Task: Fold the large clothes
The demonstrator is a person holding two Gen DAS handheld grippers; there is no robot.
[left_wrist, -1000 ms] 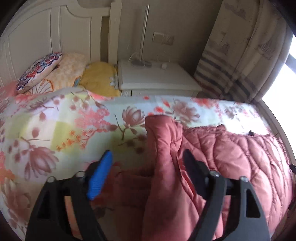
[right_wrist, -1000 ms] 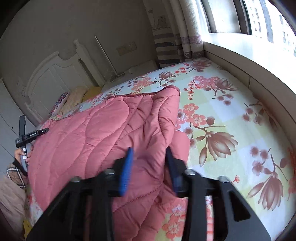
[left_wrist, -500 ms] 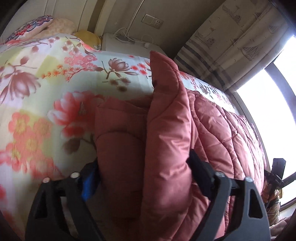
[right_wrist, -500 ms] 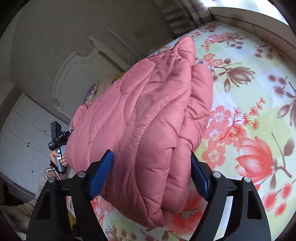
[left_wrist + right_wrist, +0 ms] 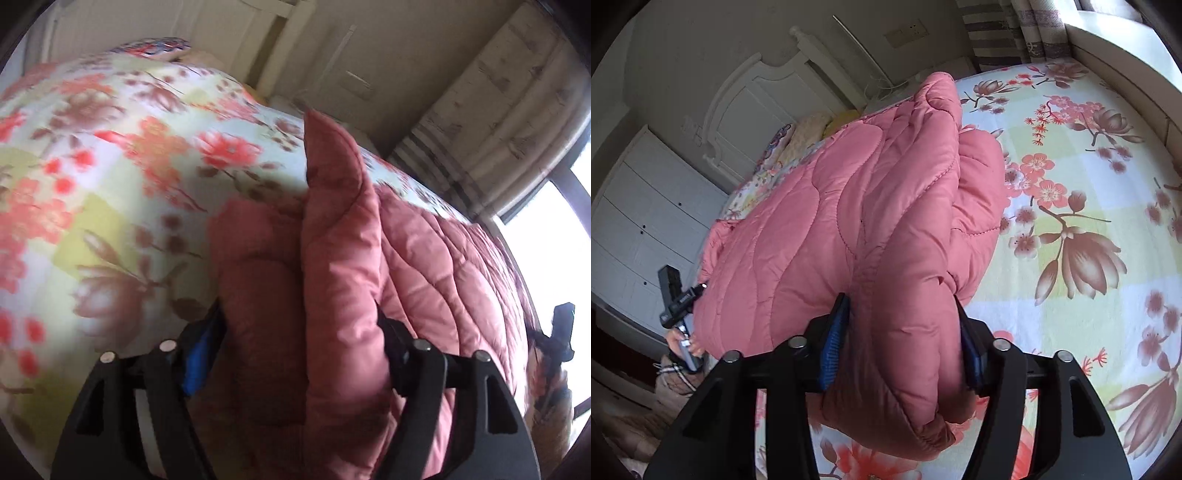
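Since a second ago the left gripper [image 5: 295, 343] has swept in from the open bedspread and closed around a thick fold of the pink quilted coat [image 5: 849, 206], while the right gripper [image 5: 899, 339], which then had only a thin edge between its pads, now has a fat roll of the same coat between them. The left jaws have just been closing and press on the padding from both sides; the right jaws have just eased a little wider, yet both blue pads look pressed against the bundle, so each gripper grips the coat. The coat lies across the flowered bed [image 5: 1071, 177], its near end bunched at the edge nearest the person, the rest stretching toward the headboard [image 5: 750, 96] and the pillows. The far side of the bed, by the window, is bare. In my judgement the fold is partly made: the coat is already doubled into layers, but it is still bulky and uneven, and the held ends must yet be carried over, laid flat and released.
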